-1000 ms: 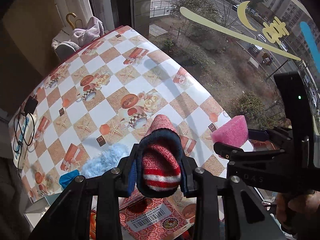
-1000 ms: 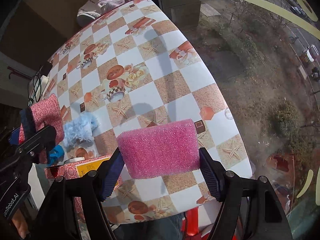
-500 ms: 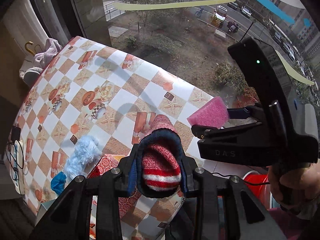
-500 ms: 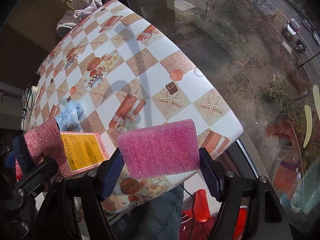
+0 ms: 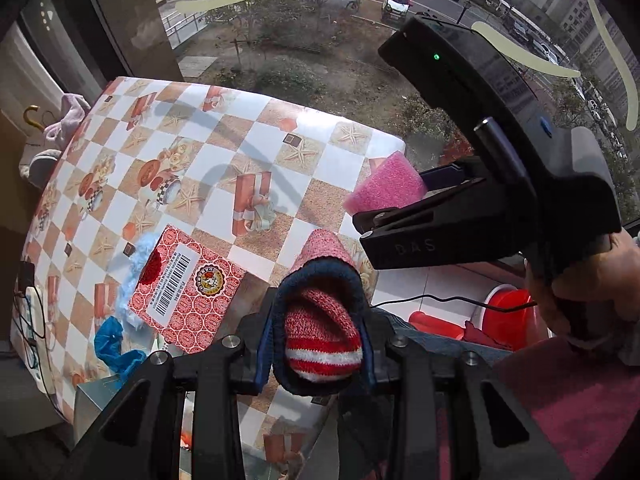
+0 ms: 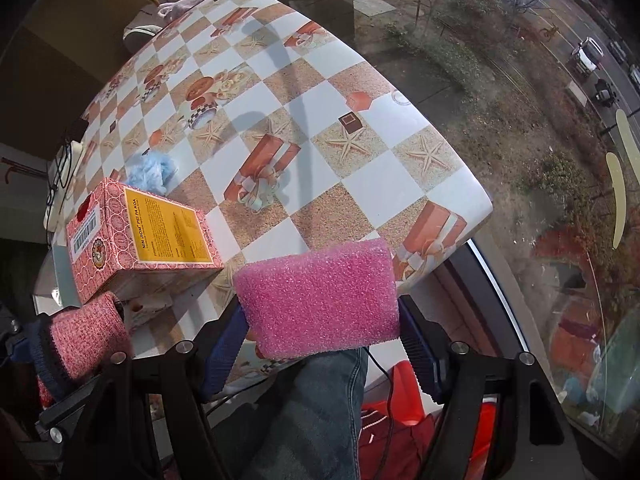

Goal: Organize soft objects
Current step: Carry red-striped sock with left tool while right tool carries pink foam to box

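While both hands are carrying soft things above its near corner, the bench [image 6: 360, 184] with its checked orange-and-white oilcloth printed with starfish and gift boxes is lying below and ahead of them. On its near-left part a red patterned cardboard box [image 6: 136, 236] with a yellow label panel is sitting, and a fluffy pale-blue soft piece [image 6: 150, 170] is resting just behind it, touching it or nearly so.

The right gripper [image 6: 320, 344] is clamping a rectangular pink foam sponge [image 6: 320, 300] by its two ends, holding it over the bench's edge. The left gripper [image 5: 318, 344] is squeezing a rolled knit sock [image 5: 320, 320], red-and-white striped with a navy cuff, in the air above the same corner, just beside the sponge.

Judging by this, the carrying step is in hand: two items are lifted and neither is placed. A red plastic tub [image 5: 508, 312] is sitting on the floor below the bench, though whether it is the destination I cannot tell. Next, each item is needing a chosen spot, a lowering onto it, and only then an opening of the fingers.
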